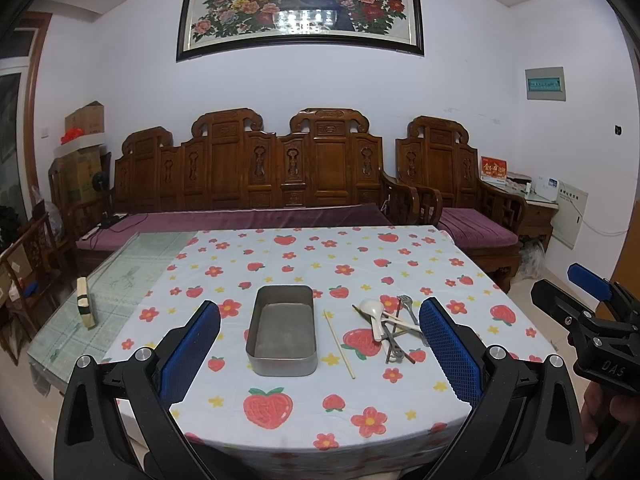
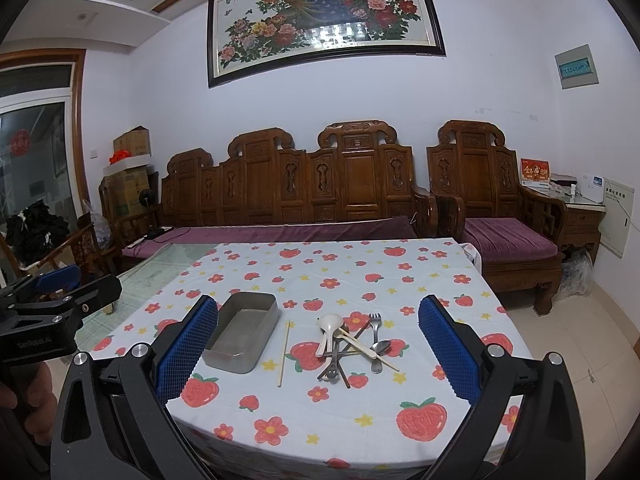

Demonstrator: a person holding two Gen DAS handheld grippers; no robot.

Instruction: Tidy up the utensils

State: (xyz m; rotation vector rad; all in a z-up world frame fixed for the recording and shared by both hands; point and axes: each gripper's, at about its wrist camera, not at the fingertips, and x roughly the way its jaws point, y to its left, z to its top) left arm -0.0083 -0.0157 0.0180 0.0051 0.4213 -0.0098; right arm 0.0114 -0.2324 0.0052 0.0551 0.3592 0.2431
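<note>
Grippers hover above the table's near edge, left gripper (image 1: 320, 356) and right gripper (image 2: 318, 352) both spread wide, grasping nothing. Mid-table, the metal tin (image 1: 283, 328) sits empty; a lone chopstick (image 1: 339, 344) lies beside it, the utensil pile (image 2: 352, 344) beyond toward the right edge. Sorting appears unstarted.

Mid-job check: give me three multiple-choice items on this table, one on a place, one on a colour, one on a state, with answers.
1. The lone chopstick lies:
A. inside the tin
B. between the tin and the utensil pile
C. on the sofa

2. The spoon on top of the pile is:
A. white
B. red
C. black

3. The metal tin is:
A. lidded
B. full of utensils
C. open and empty

Answers: B, it lies on the cloth, tin to its left; A, a white bowl and handle; C, its bare floor shows.
</note>
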